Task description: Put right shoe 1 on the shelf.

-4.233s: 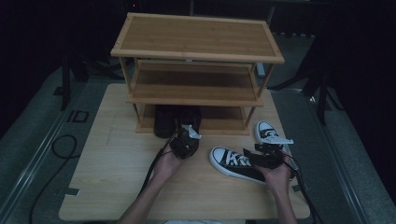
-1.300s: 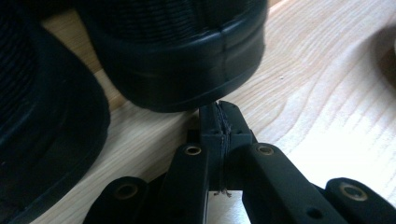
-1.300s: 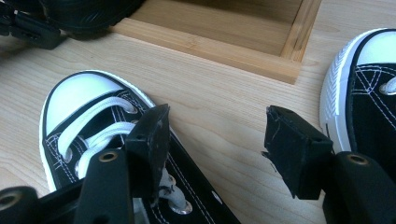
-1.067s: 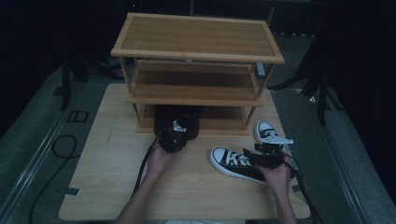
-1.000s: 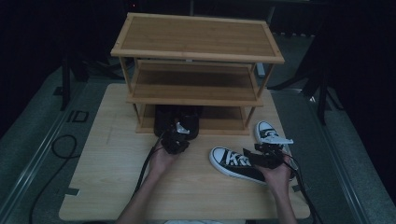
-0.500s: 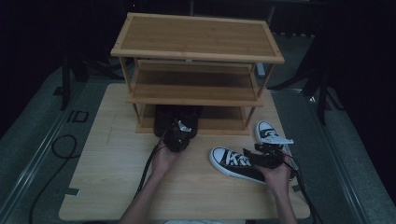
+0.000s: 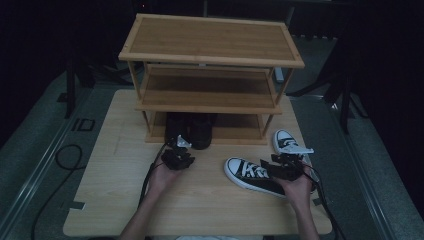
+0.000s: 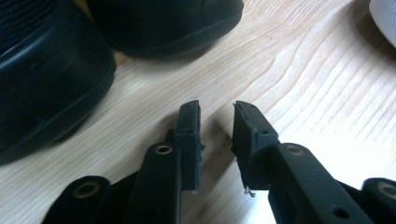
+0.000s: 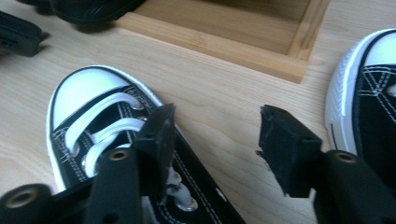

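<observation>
- The left gripper point(image 7: 178, 146) stood on the worktop point(image 7: 115, 200) just short of the black shoes point(image 7: 191, 129), which sat side by side on the bottom level of the wooden shoe rack point(image 7: 210, 75). Its jaws had just been opening; in the left gripper view they stood apart with only bare wood between them, and the dark rounded ends of the shoes lay just ahead and to the left.
- The right gripper point(image 7: 280, 165) hovered over the black-and-white sneaker point(image 7: 250, 174) lying on the worktop in front of the rack. Its jaws had just been closing a little, yet they stood wide apart and pressed on nothing; in the right gripper view one jaw hung above the laces and the other above bare wood.
- That sneaker's long axis ran across the worktop, white toe cap towards the left hand, heel under the right gripper.
- A second sneaker point(image 7: 286, 142) lay just beside it on the right, toe towards the rack.
- Judged from this, the right hand was much the nearer for lifting the sneaker, and the rack's free space lay ahead and left of it.
</observation>
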Tool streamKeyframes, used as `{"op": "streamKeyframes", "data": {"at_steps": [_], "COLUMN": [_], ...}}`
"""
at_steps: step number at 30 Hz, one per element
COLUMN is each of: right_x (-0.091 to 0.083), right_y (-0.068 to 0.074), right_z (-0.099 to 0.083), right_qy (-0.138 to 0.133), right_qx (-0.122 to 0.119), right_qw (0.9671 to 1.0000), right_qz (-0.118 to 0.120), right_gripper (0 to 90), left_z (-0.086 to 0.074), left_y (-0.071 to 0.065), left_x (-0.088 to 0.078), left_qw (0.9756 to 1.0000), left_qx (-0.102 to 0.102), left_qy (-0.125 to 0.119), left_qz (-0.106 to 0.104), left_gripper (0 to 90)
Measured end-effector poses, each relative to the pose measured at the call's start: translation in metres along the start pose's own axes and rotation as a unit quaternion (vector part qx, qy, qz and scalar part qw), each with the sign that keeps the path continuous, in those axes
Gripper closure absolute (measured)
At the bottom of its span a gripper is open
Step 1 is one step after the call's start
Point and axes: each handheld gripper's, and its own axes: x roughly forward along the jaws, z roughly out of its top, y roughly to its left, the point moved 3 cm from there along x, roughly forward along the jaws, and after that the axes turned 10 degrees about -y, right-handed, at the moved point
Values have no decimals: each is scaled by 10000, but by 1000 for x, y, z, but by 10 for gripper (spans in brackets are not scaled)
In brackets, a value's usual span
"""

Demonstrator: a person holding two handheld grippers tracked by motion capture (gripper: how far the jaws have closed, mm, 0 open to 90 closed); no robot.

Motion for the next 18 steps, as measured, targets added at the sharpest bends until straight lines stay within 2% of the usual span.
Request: {"op": "streamKeyframes", "data": {"at_steps": [5, 7, 10, 13, 18], "right_x": [-1, -4, -9, -15, -23], "right_y": [3, 4, 3, 2, -4], "right_z": [3, 7, 11, 15, 22], "right_qy": [92, 123, 141, 154, 236], "right_qx": [-119, -195, -252, -259, -413], "right_qw": [9999, 9997, 9995, 9992, 9984], "right_qz": [67, 121, 135, 271, 306], "right_gripper": [563, 613, 682, 758, 758], "left_z": [-4, -6, -9, -11, -13], "left_y": [3, 3, 5, 6, 7], "left_x": [-3, -4, -6, -7, -7], "left_qw": [10000, 9999, 9997, 9994, 9987], "left_qx": [-8, 23, -33, -90, -177], "left_qy": [-80, -137, -247, -322, -450], "left_qz": [-16, -29, -78, -130, -177], "left_gripper": [629, 616, 607, 606, 605]}}
